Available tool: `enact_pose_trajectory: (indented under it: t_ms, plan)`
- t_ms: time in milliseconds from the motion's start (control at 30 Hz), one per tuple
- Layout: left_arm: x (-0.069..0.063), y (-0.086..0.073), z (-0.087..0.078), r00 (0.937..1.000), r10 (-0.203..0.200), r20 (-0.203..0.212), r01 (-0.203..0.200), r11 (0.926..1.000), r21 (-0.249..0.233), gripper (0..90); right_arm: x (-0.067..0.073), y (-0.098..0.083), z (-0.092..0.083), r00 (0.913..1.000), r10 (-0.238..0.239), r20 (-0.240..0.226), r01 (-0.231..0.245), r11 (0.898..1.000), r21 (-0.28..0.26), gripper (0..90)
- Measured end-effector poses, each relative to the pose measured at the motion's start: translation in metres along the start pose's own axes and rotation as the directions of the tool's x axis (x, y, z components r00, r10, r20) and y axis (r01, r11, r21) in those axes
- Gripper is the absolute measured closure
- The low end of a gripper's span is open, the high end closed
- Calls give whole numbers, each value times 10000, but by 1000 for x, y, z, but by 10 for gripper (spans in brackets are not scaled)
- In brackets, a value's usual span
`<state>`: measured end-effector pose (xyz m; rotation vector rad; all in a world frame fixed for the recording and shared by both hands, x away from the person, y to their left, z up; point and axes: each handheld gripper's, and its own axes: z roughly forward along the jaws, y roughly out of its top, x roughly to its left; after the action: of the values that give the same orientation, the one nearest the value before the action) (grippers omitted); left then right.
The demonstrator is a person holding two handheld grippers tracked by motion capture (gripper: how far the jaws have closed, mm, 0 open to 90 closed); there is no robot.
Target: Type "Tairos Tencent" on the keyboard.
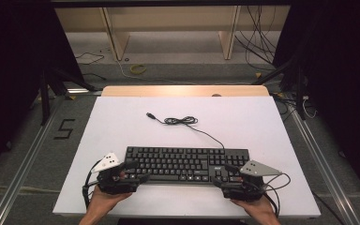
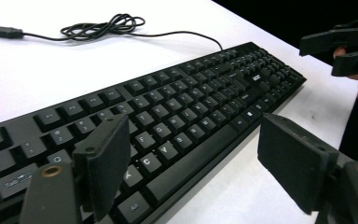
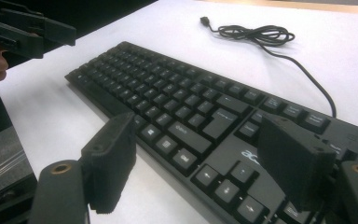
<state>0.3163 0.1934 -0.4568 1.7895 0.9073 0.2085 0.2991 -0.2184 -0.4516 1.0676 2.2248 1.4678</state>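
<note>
left gripper (image 1: 132, 171): jaws apart, empty, over keyboard's left end | keyboard (image 1: 186, 164): flat on white table (image 1: 122, 126), near edge, long axis left-right, keys up, cable (image 1: 183, 121) trailing away to the far side | right gripper (image 1: 226, 175): jaws apart, empty, over right end

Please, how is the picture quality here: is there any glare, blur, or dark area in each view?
High view: the white table is evenly lit, surroundings nearly black. Left gripper view: the keyboard is sharp, the near jaws soft, the table top overexposed. Right gripper view: soft sheen on the keys, the far cable slightly blurred.
</note>
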Motion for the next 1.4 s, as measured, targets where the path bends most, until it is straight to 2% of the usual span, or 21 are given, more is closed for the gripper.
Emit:
enact_pose_trajectory:
  t_ms: [167, 433, 533, 567, 767, 900, 933, 967, 1067, 1167, 1233, 1267, 1300, 1400]
  plan:
    - [4, 0, -1, 9992, -227, -340, 229, 9997, 67, 257, 5, 7, 10, 9998, -21, -183, 22, 10000, 84, 291]
    - [12, 0, -3, 9936, -646, -929, 668, 9976, 203, 262, 11, 18, 27, 9988, -42, -479, 54, 9997, 239, 283]
    - [15, -1, -4, 9898, -784, -1187, 819, 9963, 245, 273, 14, 23, 38, 9982, -29, -594, 50, 9994, 351, 282]
    - [18, -1, -4, 9868, -881, -1358, 934, 9951, 332, 275, 15, 25, 42, 9980, -49, -628, 72, 9993, 375, 283]
    - [23, -2, -5, 9794, -949, -1784, 1062, 9928, 549, 311, 19, 34, 58, 9966, -78, -819, 117, 9988, 478, 307]
    - [26, -4, -6, 9726, -1042, -2076, 1232, 9891, 808, 405, 26, 44, 75, 9954, -189, -945, 257, 9971, 716, 369]
    - [27, -4, -5, 9711, -1038, -2147, 1253, 9881, 889, 405, 26, 44, 75, 9954, -189, -945, 257, 9971, 716, 369]
    - [28, -4, -5, 9695, -1035, -2221, 1273, 9872, 958, 446, 29, 48, 82, 9946, -240, -1006, 318, 9966, 765, 408]
    - [31, -5, -6, 9666, -1074, -2326, 1365, 9842, 1127, 483, 33, 51, 90, 9941, -304, -1037, 395, 9954, 872, 452]
    - [32, -6, -6, 9640, -1075, -2431, 1416, 9817, 1272, 560, 38, 56, 102, 9939, -378, -1039, 498, 9921, 1154, 523]
    - [33, -7, -6, 9639, -1025, -2456, 1402, 9800, 1411, 607, 40, 58, 110, 9939, -378, -1036, 514, 9899, 1323, 573]
    - [33, -7, -5, 9646, -994, -2442, 1379, 9796, 1461, 661, 41, 59, 114, 9939, -360, -1044, 505, 9890, 1393, 597]
    - [33, -7, -5, 9649, -985, -2433, 1374, 9793, 1485, 685, 43, 61, 122, 9942, -336, -1023, 491, 9870, 1530, 643]
    - [32, -7, -5, 9655, -801, -2476, 1238, 9783, 1661, 734, 44, 62, 129, 9940, -318, -1046, 490, 9849, 1660, 686]
